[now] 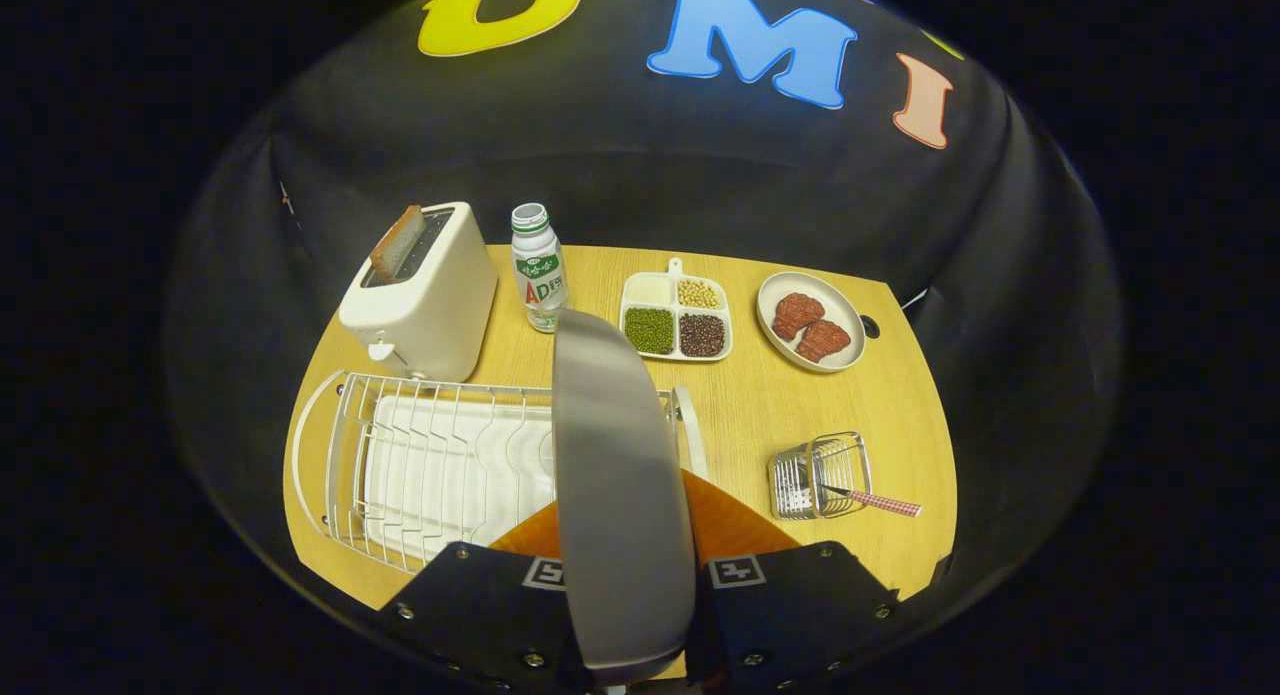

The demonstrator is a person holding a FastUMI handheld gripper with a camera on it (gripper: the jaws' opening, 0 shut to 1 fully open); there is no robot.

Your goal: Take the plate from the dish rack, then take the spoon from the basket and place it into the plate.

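gripper (622, 585) fingers clamped on plate (618, 475), held edge-on above dish rack (400, 465) | spoon (872, 499) in basket (818, 473), right of rack | table (760, 405)

Plate (620, 495) grey, plain. Dish rack (420, 455) white wire. Toaster (425, 295) cream. Spoon (880, 501) handle red-white check. Counter (800, 415) light wood. Sectioned tray (676, 318): green, dark-red, tan beans.

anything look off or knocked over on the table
Nothing is spilled or broken. The small wire basket lies tipped on its side, the spoon poking out over the table. The gripper holds the plate edge-on between its fingers.
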